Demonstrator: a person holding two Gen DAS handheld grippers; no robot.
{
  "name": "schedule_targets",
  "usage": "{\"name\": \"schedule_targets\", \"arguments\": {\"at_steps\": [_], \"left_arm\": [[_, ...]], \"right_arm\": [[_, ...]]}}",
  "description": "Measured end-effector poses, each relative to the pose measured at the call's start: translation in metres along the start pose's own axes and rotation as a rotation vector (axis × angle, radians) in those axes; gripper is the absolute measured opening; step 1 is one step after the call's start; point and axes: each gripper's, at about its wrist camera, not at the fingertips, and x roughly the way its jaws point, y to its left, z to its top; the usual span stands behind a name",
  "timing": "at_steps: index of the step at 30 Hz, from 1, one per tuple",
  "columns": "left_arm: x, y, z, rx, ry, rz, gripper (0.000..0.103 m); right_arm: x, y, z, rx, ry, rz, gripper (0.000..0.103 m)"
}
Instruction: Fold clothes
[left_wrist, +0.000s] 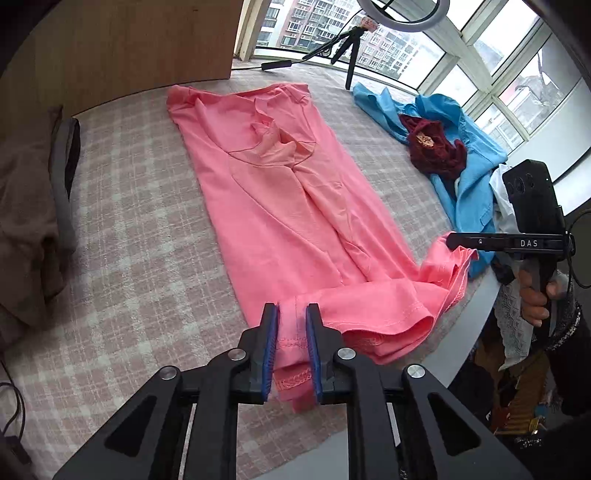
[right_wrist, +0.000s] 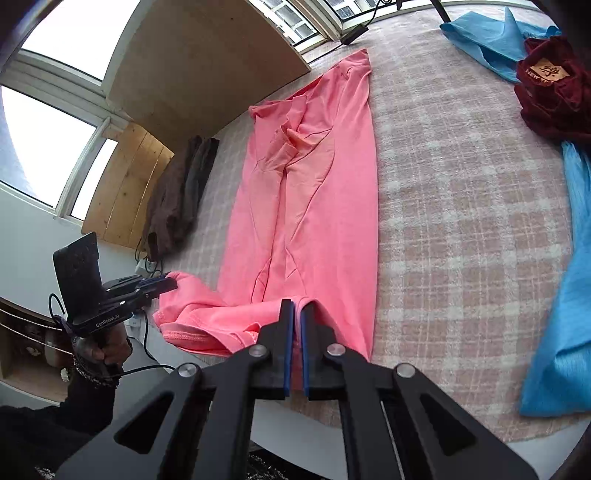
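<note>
A pink garment (left_wrist: 280, 206) lies lengthwise on the checked tablecloth (left_wrist: 140, 221), its sides folded inward. Its near hem is lifted at both corners. In the left wrist view my left gripper (left_wrist: 291, 308) has its blue pads standing apart, with the stitched hem loose between them. The right wrist view shows my right gripper (right_wrist: 297, 304) shut on the hem's other corner, a strip of pink cloth pinched in the narrow gap. Each gripper also appears in the other's view: the right gripper (left_wrist: 450, 240) at the hem's right end, the left gripper (right_wrist: 171, 282) at its left end.
A blue garment (left_wrist: 469, 184) with a maroon garment (left_wrist: 432, 147) on it lies to the right. Brown and grey clothes (left_wrist: 26, 206) are piled at the left edge. A tripod (left_wrist: 351, 48) and a wooden panel (left_wrist: 129, 48) stand at the far side by windows.
</note>
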Motion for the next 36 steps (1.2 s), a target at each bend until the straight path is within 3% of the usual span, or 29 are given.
{"name": "schedule_targets", "arguments": {"at_steps": [1,3,7,10,15,18,21,24,26,29,36], "left_arm": [[0.010,0.011,0.009,-0.028,0.024,0.030,0.023],[0.012,0.031,0.017,-0.086,0.015,0.010,0.024],[-0.012,0.046,0.004,-0.097,-0.056,-0.020,0.032],[-0.009,0.036,-0.023,-0.034,-0.010,-0.020,0.032],[0.011,0.018,-0.052,-0.026,0.071,-0.033,0.032],[0.019,0.011,-0.036,0.019,0.062,-0.056,0.031],[0.030,0.006,-0.004,0.070,0.034,-0.105,0.033],[0.033,0.017,0.032,0.061,-0.043,0.077,0.032],[0.015,0.032,0.036,-0.002,-0.109,0.110,0.030],[-0.007,0.049,0.010,-0.039,-0.124,0.093,0.033],[0.008,0.025,-0.092,-0.060,0.019,-0.021,0.032]], "right_arm": [[0.010,-0.007,0.015,0.022,0.026,-0.027,0.008],[0.012,-0.017,0.031,0.035,0.025,-0.108,0.011],[-0.005,-0.020,0.030,-0.002,-0.017,-0.086,0.029],[-0.010,-0.010,0.018,-0.075,-0.028,-0.098,0.029],[0.025,0.030,-0.006,-0.288,0.100,-0.108,0.029],[0.061,0.049,0.001,-0.406,0.184,-0.147,0.029],[0.079,0.049,0.034,-0.398,0.181,-0.154,0.029],[0.065,0.038,0.073,-0.315,0.055,-0.213,0.029],[0.038,0.024,0.085,-0.220,-0.026,-0.190,0.029],[0.013,0.011,0.068,-0.181,-0.028,-0.154,0.029],[-0.006,-0.017,-0.040,-0.166,0.025,-0.166,0.034]]}}
